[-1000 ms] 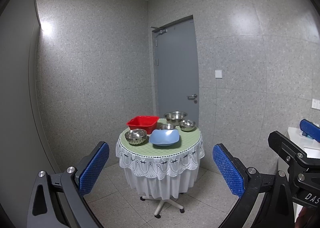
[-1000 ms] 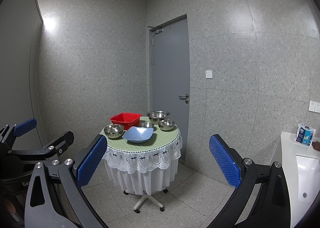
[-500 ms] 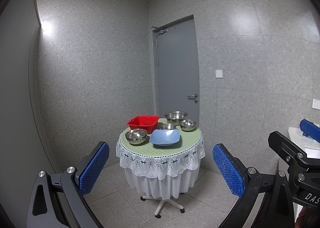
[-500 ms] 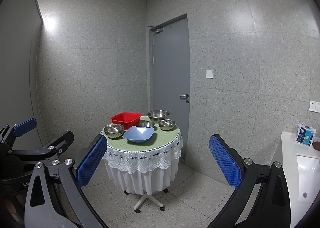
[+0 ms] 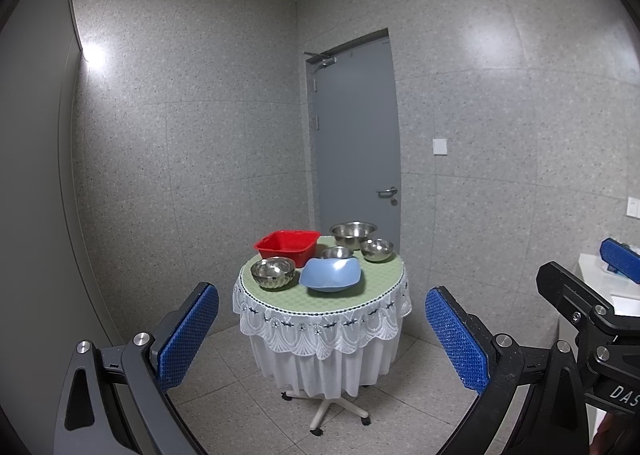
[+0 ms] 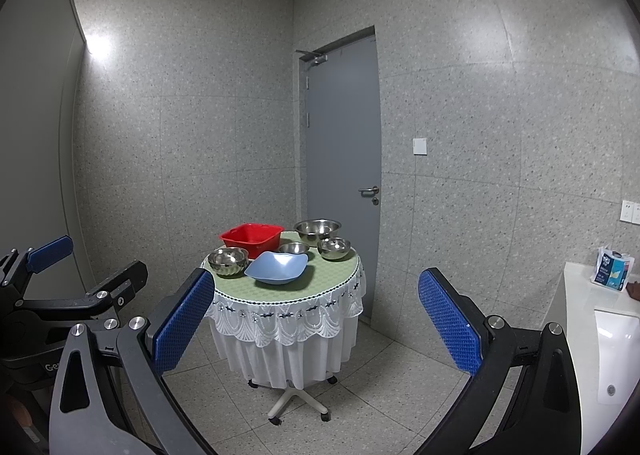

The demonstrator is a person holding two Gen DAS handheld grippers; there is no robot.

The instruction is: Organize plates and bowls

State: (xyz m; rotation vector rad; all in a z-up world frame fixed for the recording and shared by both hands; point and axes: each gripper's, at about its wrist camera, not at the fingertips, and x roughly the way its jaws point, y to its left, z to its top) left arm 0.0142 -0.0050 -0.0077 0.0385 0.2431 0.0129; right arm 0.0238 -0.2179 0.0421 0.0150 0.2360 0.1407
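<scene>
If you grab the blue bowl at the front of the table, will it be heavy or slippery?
The pale blue squarish bowl looks like plastic, so it is probably light and stiff, not floppy. Its smooth, glossy sides might slip between the fingers. It sits wide and low on the round table with the green cloth, so a push would likely slide it rather than tip it.

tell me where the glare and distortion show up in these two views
Left wrist view: a bright glare patch on the left wall, fisheye bowing the door, dark corners. Right wrist view: the same wall glare, everything on the table sharp, no blur.

Open right tool (image 6: 316, 329) faces round table (image 6: 320, 285) holding blue plate (image 6: 277, 266).
</scene>
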